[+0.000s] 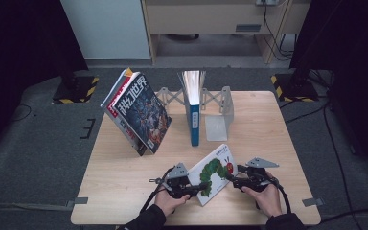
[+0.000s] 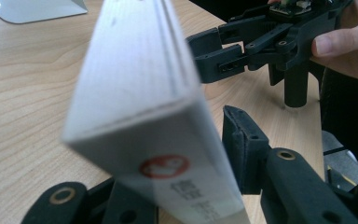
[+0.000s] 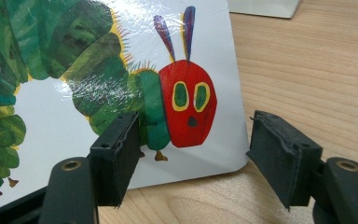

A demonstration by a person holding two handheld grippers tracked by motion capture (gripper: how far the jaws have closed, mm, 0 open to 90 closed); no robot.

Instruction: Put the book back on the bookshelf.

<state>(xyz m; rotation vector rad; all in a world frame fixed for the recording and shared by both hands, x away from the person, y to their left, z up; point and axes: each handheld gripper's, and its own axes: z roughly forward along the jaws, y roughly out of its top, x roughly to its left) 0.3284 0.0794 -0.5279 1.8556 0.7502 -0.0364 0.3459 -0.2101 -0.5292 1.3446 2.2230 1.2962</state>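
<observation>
A white picture book with a green caterpillar stands tilted near the table's front edge, its lower edge on the wood. My left gripper is shut on its lower left end. In the left gripper view the book runs edge-on between the jaws of this gripper, with the right pad against its side and the other jaw hidden under it. My right gripper is open at the book's right end. In the right gripper view, that gripper's left jaw is in front of the cover and its right jaw is over bare wood.
A large magazine leans at the back left of the table. A blue-spined book stands upright in a metal expanding bookstand at the back middle. Hazard-taped stand bases sit on the floor behind.
</observation>
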